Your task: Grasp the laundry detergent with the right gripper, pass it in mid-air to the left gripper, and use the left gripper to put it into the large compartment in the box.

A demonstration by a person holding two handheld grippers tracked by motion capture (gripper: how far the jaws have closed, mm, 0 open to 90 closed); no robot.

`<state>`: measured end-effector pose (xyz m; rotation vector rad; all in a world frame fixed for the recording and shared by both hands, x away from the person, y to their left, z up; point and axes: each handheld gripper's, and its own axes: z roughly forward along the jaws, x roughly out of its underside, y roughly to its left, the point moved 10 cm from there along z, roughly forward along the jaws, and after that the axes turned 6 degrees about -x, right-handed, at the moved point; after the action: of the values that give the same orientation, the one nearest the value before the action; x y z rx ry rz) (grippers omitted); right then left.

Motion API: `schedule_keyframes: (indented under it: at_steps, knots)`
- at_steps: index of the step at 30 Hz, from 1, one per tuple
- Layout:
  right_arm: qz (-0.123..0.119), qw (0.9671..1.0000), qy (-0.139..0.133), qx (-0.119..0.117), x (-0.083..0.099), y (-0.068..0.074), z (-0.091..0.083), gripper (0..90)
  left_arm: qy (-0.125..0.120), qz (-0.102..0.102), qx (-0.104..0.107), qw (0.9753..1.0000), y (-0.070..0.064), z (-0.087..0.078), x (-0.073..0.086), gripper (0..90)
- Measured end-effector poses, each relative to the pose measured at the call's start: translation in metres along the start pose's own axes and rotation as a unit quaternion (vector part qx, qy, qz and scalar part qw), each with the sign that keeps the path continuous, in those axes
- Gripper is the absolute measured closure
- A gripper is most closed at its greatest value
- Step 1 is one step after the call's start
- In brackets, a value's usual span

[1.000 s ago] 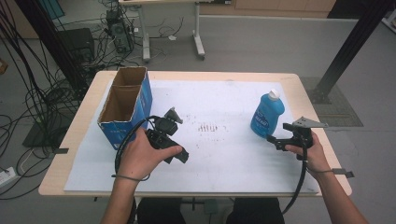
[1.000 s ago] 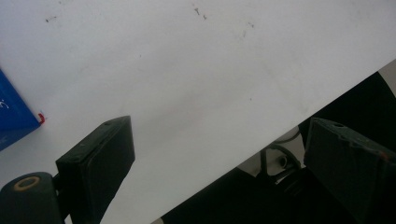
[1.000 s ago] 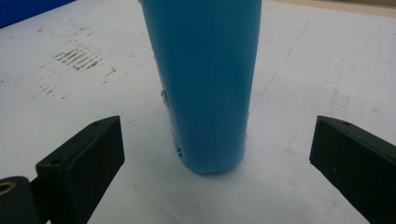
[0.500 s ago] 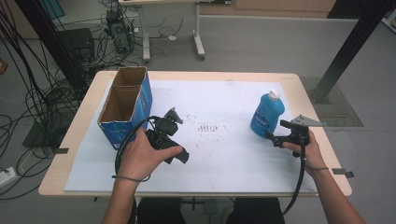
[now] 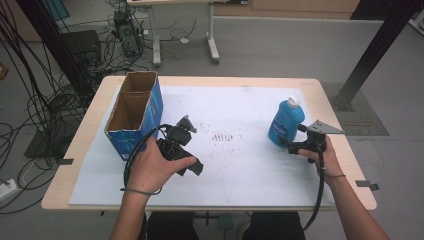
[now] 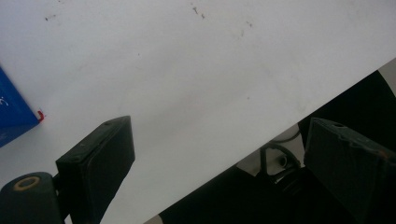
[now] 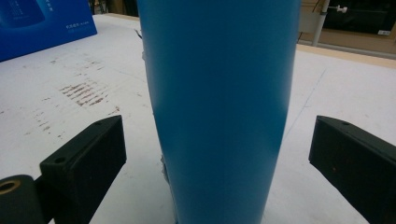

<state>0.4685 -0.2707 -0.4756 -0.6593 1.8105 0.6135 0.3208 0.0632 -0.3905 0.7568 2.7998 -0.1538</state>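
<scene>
- The step in hand looks like the approach before a grasp: the right gripper [image 5: 291, 145] sits low on the table right at the base of the blue bottle [image 5: 285, 122], with the person's right hand [image 5: 318, 151] behind it.
- The blue bottle stands upright on the white sheet [image 5: 240, 165] toward the right side of the table [image 5: 320, 87], white cap on top, well apart from the cardboard box [image 5: 134, 117] at the left.
- In the right gripper view the bottle body [image 7: 219, 107] rises between the 2 black jaws, which stand spread wide with a clear gap on each side, so nothing is grasped yet.
- The left gripper [image 5: 192, 165] rests in the left hand [image 5: 155, 167] near the box, pointing down and toward the table's near edge.
- In the left gripper view its jaws are parted over bare sheet, holding nothing; a corner of the blue box [image 6: 14, 116] shows at the edge.
- My judgement: the next move calls for closing the right jaws squarely on the lower body of the bottle, centred so it does not tip or twist.
- A smooth, rounded wall may slip, so a firm, level squeeze before any lift seems wise.
- The open-topped box is the likely destination, though that is only a guess.
</scene>
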Motion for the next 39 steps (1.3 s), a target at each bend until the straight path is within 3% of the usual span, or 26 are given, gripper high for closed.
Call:
schedule_keyframes:
  at_steps: [15, 39]
  knots:
    - [-0.025, 0.9996, -0.007, -0.006, -0.003, 0.003, 0.014, 4.1, -0.003, -0.002, 0.000, 1.0000, 0.000, -0.001, 0.000, 9.0]
    - [-0.022, 0.9996, -0.015, -0.007, -0.005, 0.004, 0.015, 4.1, 0.001, -0.002, 0.000, 1.0000, 0.002, 0.002, 0.000, 8.9]
